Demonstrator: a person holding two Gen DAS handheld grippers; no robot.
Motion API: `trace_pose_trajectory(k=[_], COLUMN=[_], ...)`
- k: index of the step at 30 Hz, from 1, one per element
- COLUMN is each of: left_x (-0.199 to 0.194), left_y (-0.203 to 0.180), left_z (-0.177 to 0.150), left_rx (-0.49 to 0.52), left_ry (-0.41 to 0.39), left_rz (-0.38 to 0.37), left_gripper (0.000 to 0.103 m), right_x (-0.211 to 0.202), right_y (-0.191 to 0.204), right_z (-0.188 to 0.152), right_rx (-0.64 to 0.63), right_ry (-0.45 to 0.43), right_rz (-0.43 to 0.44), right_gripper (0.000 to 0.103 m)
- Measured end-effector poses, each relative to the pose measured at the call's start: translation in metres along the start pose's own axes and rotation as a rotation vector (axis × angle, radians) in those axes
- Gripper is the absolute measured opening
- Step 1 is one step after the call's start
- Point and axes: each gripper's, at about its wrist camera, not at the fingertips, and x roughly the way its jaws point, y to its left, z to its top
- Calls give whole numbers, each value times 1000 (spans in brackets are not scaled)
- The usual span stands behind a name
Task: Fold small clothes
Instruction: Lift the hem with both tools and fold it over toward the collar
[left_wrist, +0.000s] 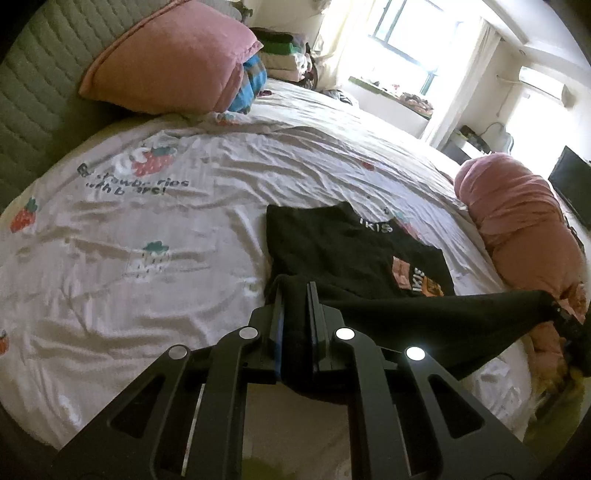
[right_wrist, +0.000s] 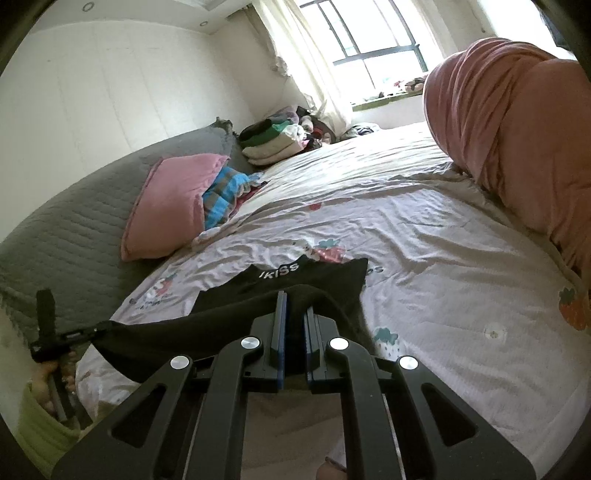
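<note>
A small black garment (left_wrist: 347, 247) with white "UKISS" lettering and an orange print lies on the white strawberry-print bed sheet (left_wrist: 147, 229). Its near hem is lifted off the sheet and stretched taut between my two grippers. My left gripper (left_wrist: 295, 295) is shut on one corner of the hem. My right gripper (right_wrist: 294, 306) is shut on the other corner of the black garment (right_wrist: 295, 277). The right gripper also shows at the right edge of the left wrist view (left_wrist: 565, 317). The left gripper shows at the left edge of the right wrist view (right_wrist: 55, 339).
A pink pillow (left_wrist: 173, 59) leans on the grey quilted headboard (left_wrist: 33, 92) with a blue striped cloth beside it. A rolled pink duvet (left_wrist: 517, 221) lies along the bed's right side. A stack of folded clothes (right_wrist: 273, 140) sits near the window.
</note>
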Motion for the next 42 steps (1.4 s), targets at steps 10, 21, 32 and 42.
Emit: trace_pose_trajectory(k=[10,21,32,42], left_x=[14,35,64,89], left_y=[-6,-5,2,4], left_z=[16,30,34,39], left_rx=[21,2,-31,-39], left_ry=[-28,-32,-17,-6], left_rz=[31,41,56,73], left_gripper=[4,4,4,4], right_x=[14,41,76,112], right_y=[1,-3,-6,-20], right_z=[7,16,22,21], right_rx=[-34,-42,-49,-28], right_ry=[-2,21,40,86], right_rz=[-52,-96,-154,-217], right_gripper=[7,7,7,7])
